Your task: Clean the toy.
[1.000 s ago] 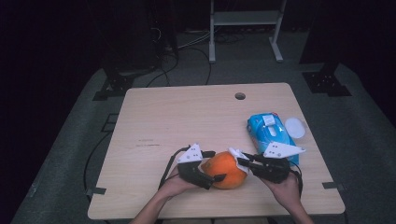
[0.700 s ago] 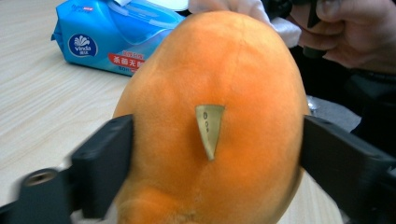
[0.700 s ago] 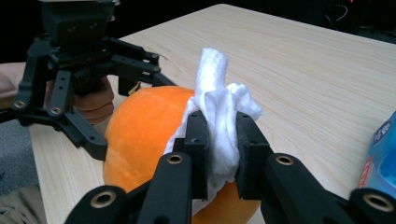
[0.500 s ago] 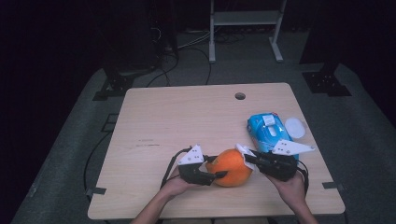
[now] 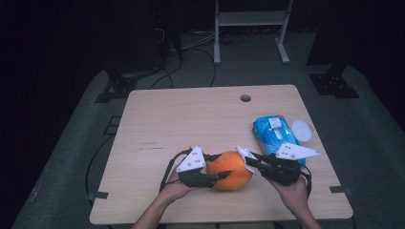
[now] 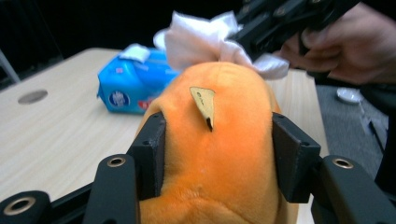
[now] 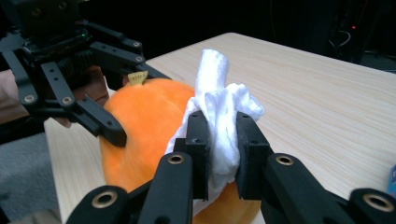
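An orange plush toy sits near the table's front edge between both grippers. My left gripper has just been closing its jaws. In the left gripper view its pads press into both sides of the plush, which bears a small tan tag. My right gripper is shut on a crumpled white wipe. It holds the wipe against the plush's top right side. In the left gripper view the wipe rests on the far side of the toy.
A blue pack of wipes lies right of the plush, behind my right gripper, with a white round lid beside it. The wooden table has a cable hole near its far edge. A stand and cables sit on the floor beyond.
My left gripper's jaws have come together onto the orange plush and risen a little. The right gripper with the wipe has stayed put.
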